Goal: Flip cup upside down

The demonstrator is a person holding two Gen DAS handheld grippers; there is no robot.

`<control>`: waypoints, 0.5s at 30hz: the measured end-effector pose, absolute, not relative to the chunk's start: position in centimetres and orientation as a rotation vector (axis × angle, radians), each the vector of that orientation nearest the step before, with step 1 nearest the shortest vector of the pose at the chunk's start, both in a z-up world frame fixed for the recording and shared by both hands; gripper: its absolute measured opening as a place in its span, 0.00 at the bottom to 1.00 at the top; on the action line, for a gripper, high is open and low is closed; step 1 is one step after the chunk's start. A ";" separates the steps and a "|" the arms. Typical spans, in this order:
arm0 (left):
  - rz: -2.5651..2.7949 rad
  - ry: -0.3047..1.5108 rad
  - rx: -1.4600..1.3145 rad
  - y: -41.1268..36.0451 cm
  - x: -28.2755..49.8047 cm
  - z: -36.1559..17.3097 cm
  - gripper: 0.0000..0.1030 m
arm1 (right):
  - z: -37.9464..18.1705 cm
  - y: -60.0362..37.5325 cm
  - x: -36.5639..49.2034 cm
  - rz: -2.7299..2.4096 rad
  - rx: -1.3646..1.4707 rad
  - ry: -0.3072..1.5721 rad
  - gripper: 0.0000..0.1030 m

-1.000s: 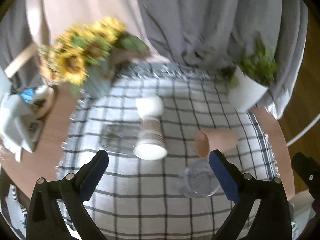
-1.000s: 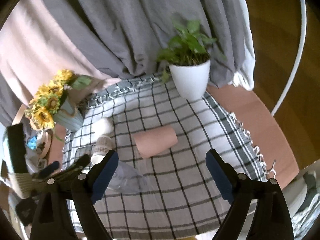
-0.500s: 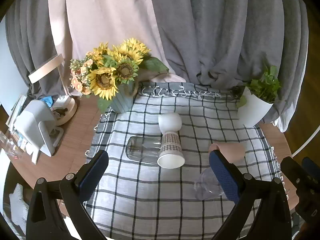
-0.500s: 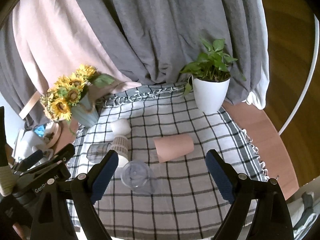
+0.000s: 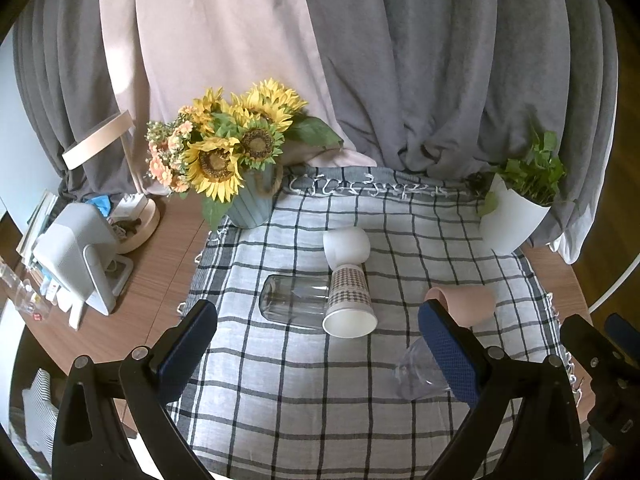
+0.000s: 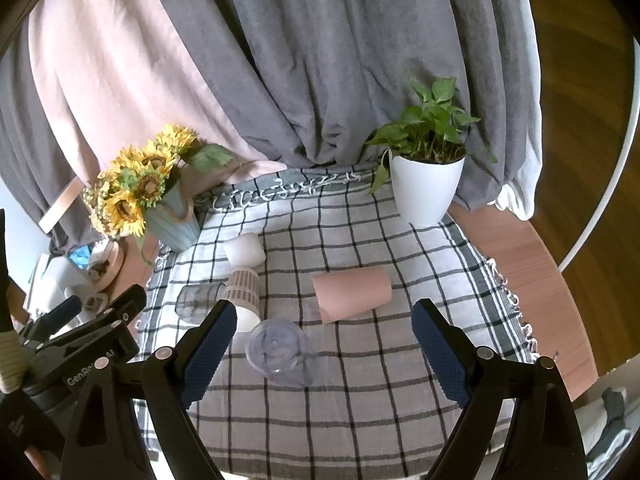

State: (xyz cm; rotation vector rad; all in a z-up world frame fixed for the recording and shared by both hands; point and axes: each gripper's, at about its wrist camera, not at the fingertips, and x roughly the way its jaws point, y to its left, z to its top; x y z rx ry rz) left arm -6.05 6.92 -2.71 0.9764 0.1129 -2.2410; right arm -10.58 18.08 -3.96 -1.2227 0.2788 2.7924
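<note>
Several cups lie on their sides on a checked cloth [image 5: 304, 392]. A patterned paper cup [image 5: 349, 302] [image 6: 243, 298] lies mid-cloth, a white cup [image 5: 346, 245] [image 6: 245, 249] behind it, a clear glass [image 5: 292, 301] [image 6: 196, 300] to its left. A pink cup [image 5: 466, 305] [image 6: 352, 292] lies to the right, a clear plastic cup [image 5: 418, 372] [image 6: 278, 352] nearest. My left gripper [image 5: 318, 356] and right gripper [image 6: 324, 350] are open and empty, above the cloth's near part, apart from all cups.
A sunflower vase [image 5: 240, 160] [image 6: 160, 200] stands back left, a white potted plant [image 5: 516, 208] [image 6: 426, 176] back right. A white device [image 5: 80, 248] and clutter sit on the wooden table [image 5: 160, 264] at left. Curtains hang behind.
Both grippers have drawn back and up from the cups, so the views show more of the table and curtains. The cups have not moved.
</note>
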 end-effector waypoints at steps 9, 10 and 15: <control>-2.254 0.059 0.976 7.0 -5.8 -2.6 1.00 | -4.1 18.0 -10.6 2.790 -1.222 0.276 0.87; -2.253 0.056 0.975 7.0 -5.8 -2.6 1.00 | -4.1 18.0 -10.6 2.790 -1.222 0.278 0.87; -2.251 0.053 0.974 6.9 -5.8 -2.5 1.00 | -4.2 18.0 -10.8 2.789 -1.231 0.277 0.87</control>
